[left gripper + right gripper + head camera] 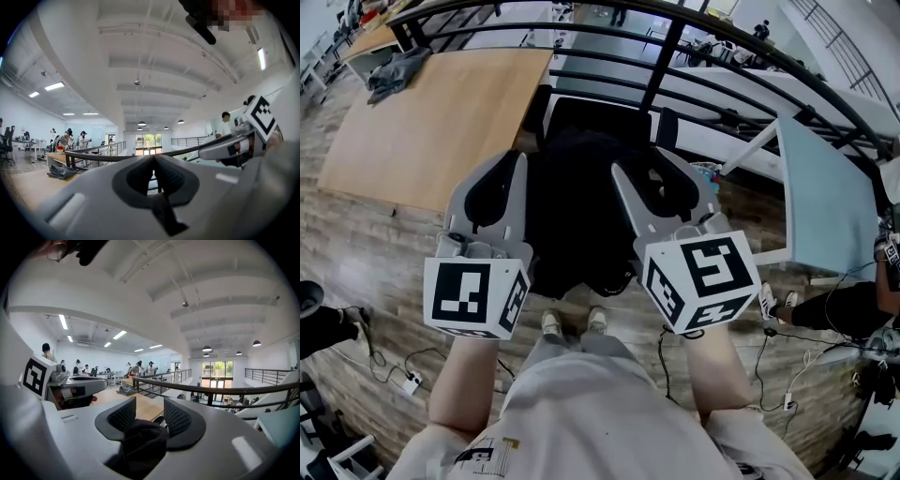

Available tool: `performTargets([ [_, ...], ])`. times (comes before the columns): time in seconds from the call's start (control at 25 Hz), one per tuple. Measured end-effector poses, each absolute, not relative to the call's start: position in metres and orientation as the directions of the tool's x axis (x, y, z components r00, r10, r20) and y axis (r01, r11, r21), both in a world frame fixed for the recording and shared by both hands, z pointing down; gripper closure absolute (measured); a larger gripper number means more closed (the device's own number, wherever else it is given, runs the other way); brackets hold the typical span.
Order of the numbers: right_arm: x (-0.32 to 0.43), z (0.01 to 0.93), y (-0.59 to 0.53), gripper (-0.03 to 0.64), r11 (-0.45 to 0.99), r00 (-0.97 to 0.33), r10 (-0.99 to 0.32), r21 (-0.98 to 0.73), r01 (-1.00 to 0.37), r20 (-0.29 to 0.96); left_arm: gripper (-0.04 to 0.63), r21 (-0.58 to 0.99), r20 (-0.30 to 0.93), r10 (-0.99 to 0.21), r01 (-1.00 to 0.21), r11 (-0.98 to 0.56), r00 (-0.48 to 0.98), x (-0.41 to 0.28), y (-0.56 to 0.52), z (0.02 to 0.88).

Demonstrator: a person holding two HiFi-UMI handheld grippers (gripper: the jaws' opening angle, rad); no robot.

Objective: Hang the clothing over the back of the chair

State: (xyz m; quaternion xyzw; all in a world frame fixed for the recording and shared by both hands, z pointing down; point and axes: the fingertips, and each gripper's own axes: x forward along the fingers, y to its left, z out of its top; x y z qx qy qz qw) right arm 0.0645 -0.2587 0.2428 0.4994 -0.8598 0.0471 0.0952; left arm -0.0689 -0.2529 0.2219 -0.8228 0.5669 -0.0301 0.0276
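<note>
While the left gripper (497,173) and right gripper (654,176) each clamp the raised black garment (577,225), draping it over the chair (598,114) back looks next.

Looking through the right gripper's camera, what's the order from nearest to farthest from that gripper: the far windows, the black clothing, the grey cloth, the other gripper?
1. The black clothing: between the right gripper's own jaws.
2. The left gripper: alongside, at the left.
3. The grey cloth: on the wooden platform, left of centre.
4. The windows: far end of the hall, right of centre.
</note>
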Motion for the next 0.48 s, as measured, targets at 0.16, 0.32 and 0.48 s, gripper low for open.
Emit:
performTargets([
  [0.16, 0.057, 0.204, -0.240, 0.456, 0.464, -0.457, -0.884, 0.079, -0.882, 0.096, 0.594, -0.113, -0.046, -0.935, -0.931, -0.346, 0.353, -0.073, -0.235, 0.197],
  [0.32, 0.050, 0.181, -0.222, 0.483, 0.426, -0.428, -0.904, 0.117, -0.897, 0.002, 0.594, -0.122, -0.080, -0.918, -0.918, -0.377, 0.388, -0.072, -0.216, 0.176],
  [0.48, 0.047, 0.171, -0.212, 0.559, 0.399, -0.403, -0.913, 0.067, -0.915, -0.066, 0.594, -0.134, -0.112, -0.912, -0.916, -0.379, 0.394, -0.076, -0.205, 0.161],
])
